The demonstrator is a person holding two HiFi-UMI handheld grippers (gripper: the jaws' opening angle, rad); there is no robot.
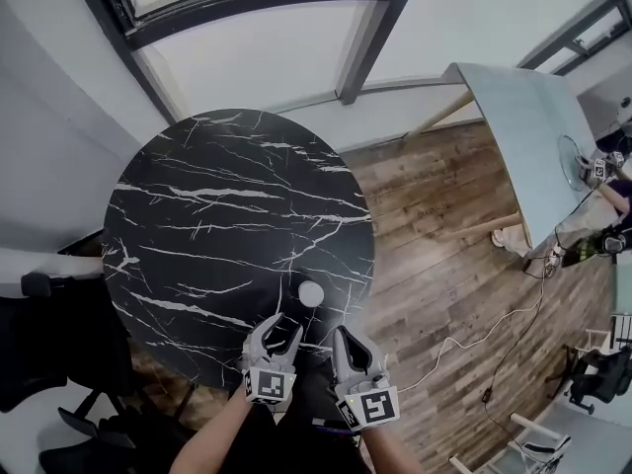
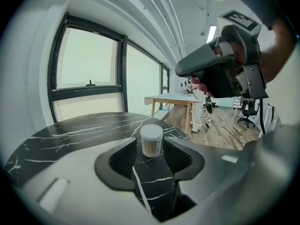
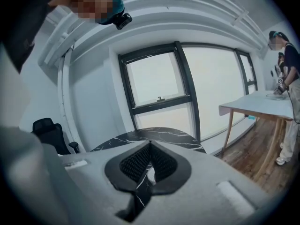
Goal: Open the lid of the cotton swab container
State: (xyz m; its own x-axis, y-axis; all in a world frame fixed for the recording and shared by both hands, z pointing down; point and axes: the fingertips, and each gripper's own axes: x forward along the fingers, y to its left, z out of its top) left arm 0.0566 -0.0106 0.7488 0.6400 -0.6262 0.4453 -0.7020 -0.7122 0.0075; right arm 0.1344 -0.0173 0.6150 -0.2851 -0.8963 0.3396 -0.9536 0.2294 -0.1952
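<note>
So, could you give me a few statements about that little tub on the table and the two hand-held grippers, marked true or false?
1. The cotton swab container stands upright on the black marble table. True.
2. Its lid is off. False: the lid is on.
3. The left hand-held gripper clamps the container. False: its jaws stand apart, short of the container.
4. The right hand-held gripper is shut and empty. True.
</note>
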